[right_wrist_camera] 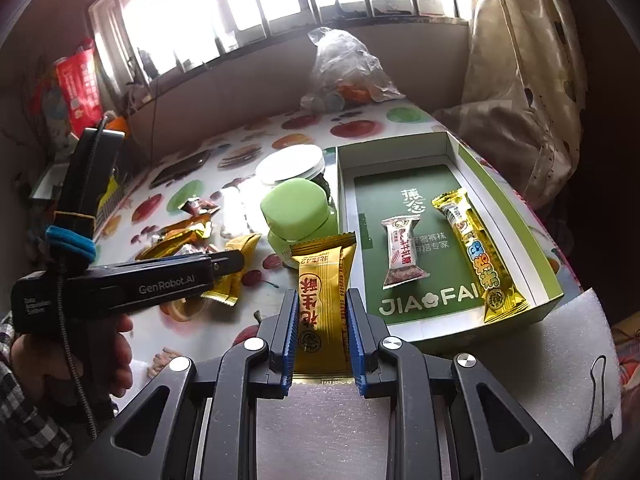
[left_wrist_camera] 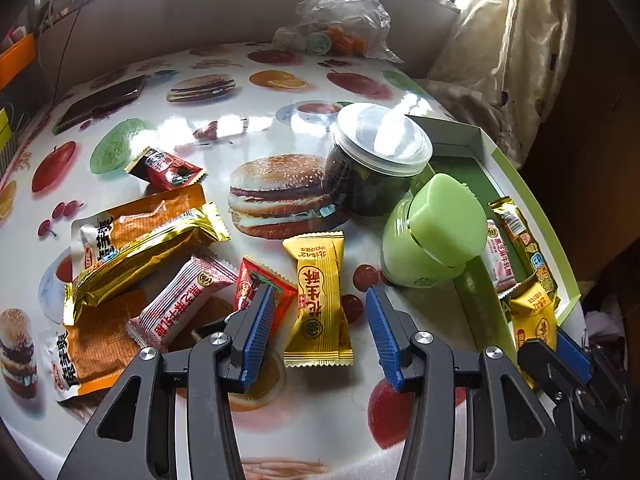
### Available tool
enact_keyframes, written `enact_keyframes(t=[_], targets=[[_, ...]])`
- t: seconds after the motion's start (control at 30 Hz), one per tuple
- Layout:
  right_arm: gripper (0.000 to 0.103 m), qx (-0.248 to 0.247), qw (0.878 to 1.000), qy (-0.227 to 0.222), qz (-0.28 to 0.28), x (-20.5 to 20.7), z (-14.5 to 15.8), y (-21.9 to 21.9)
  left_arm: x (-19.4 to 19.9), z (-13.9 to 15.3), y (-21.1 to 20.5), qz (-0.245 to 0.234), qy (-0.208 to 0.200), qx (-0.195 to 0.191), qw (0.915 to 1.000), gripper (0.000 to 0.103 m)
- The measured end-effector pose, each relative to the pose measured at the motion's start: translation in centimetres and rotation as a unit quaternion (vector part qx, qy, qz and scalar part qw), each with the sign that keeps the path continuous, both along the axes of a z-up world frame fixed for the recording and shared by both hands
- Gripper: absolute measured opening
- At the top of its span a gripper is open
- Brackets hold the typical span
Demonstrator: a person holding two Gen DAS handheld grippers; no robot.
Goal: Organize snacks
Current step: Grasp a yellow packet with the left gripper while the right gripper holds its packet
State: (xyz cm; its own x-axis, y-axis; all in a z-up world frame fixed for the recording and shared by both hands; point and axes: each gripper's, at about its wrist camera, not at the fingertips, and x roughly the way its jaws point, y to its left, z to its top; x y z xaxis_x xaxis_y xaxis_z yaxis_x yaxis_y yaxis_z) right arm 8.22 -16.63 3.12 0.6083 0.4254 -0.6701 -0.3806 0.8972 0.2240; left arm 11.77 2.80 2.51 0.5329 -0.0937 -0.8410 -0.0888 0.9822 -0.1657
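My left gripper (left_wrist_camera: 320,300) is open, its jaws on either side of a yellow peanut candy packet (left_wrist_camera: 318,300) that lies on the fruit-print tablecloth (left_wrist_camera: 256,132). To its left lie a pink-white packet (left_wrist_camera: 182,304), a gold bar (left_wrist_camera: 140,256), orange packets (left_wrist_camera: 100,344) and red sachets (left_wrist_camera: 166,168). My right gripper (right_wrist_camera: 320,300) is shut on another yellow peanut candy packet (right_wrist_camera: 322,300), held above the table just left of the green-lined box (right_wrist_camera: 516,216). The box holds a pink-white packet (right_wrist_camera: 402,254) and a gold bar (right_wrist_camera: 478,256).
A green-capped jar (left_wrist_camera: 432,232) and a dark jar with a clear lid (left_wrist_camera: 376,160) stand between the snack pile and the box. A clear plastic bag (left_wrist_camera: 344,16) sits at the table's far edge, a dark phone (left_wrist_camera: 100,104) at far left. Curtain (right_wrist_camera: 524,80) hangs on the right.
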Motion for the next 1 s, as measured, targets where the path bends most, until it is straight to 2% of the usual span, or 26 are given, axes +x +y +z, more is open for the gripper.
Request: enact_keyframes(t=[0.27,0.47,0.57,1.0], targets=[[0.022,0.007,1.0,0.001,-0.005,0.4,-0.1,-0.7,0.9,-0.9,-0.5,0.004,0.012,0.017,0.9998,0.048],[0.022,0.009,1.0,0.002,-0.005,0.5,-0.1,-0.7,1.2,-1.1,-0.5,0.009,0.013,0.037,0.9992,0.03],[0.022,0.009,1.0,0.003,-0.006,0.5,-0.1,-0.7,1.3,-1.1,-0.3,0.011,0.012,0.039,0.9991,0.025],[0.022,0.009,1.0,0.003,-0.006,0.6,0.0,-0.6,0.5,0.0,-0.1,0.016,0.0,0.033,0.9993,0.024]])
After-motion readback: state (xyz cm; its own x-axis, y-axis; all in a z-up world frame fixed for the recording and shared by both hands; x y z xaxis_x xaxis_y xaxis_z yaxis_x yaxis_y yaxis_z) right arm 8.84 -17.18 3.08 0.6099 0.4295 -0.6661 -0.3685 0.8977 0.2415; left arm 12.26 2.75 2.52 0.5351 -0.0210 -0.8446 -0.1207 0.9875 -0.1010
